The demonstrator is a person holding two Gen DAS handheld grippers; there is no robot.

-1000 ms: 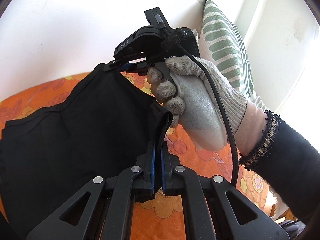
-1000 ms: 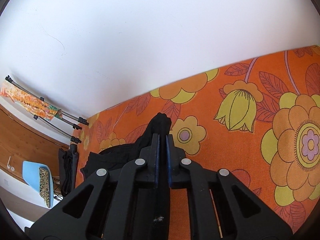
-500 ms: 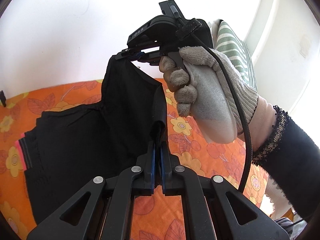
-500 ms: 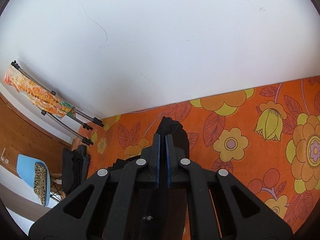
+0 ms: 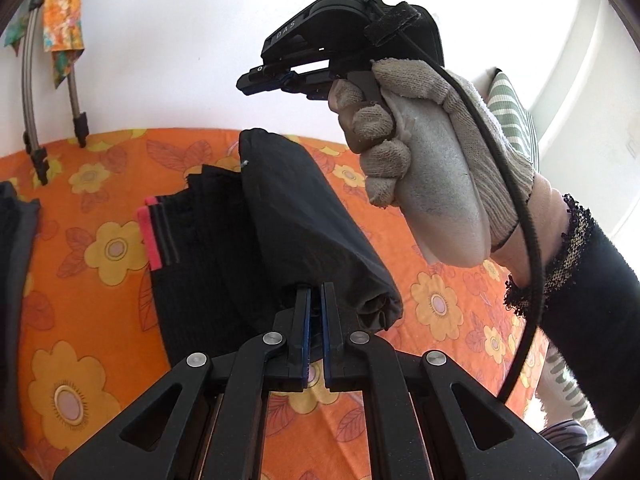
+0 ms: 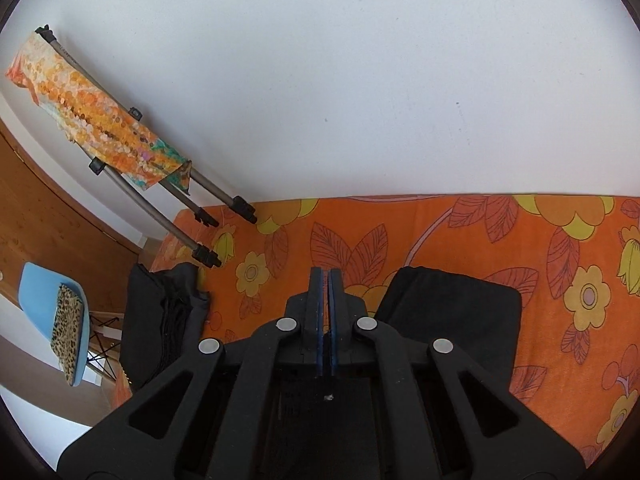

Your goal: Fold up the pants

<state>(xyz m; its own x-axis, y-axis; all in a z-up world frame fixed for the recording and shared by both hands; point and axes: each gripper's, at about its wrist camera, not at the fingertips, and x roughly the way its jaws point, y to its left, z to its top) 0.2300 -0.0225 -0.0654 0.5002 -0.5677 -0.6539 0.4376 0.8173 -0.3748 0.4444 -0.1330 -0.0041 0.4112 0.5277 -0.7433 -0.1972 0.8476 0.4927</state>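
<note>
The black pants (image 5: 256,248) lie on the orange flowered cover (image 5: 80,272), with a pink-edged waistband (image 5: 154,236) to the left. A folded-over part (image 5: 312,240) drapes from my left gripper (image 5: 316,296), whose jaws are shut on its edge. My right gripper (image 5: 256,80), held in a gloved hand (image 5: 420,168), is up in the air above the pants, shut and empty. In the right wrist view my right gripper (image 6: 325,280) holds nothing, and the pants (image 6: 452,312) lie below to the right.
A pile of dark clothes (image 6: 164,320) lies at the cover's left end. A rack of metal poles (image 6: 160,184) with a bright cloth (image 6: 92,116) leans on the white wall. A blue chair (image 6: 48,316) stands left. A striped pillow (image 5: 512,116) is at the right.
My right gripper let go of the pants and rose clear of them. The lifted part dropped over onto the rest. My left gripper still holds its edge, lower over the cover.
</note>
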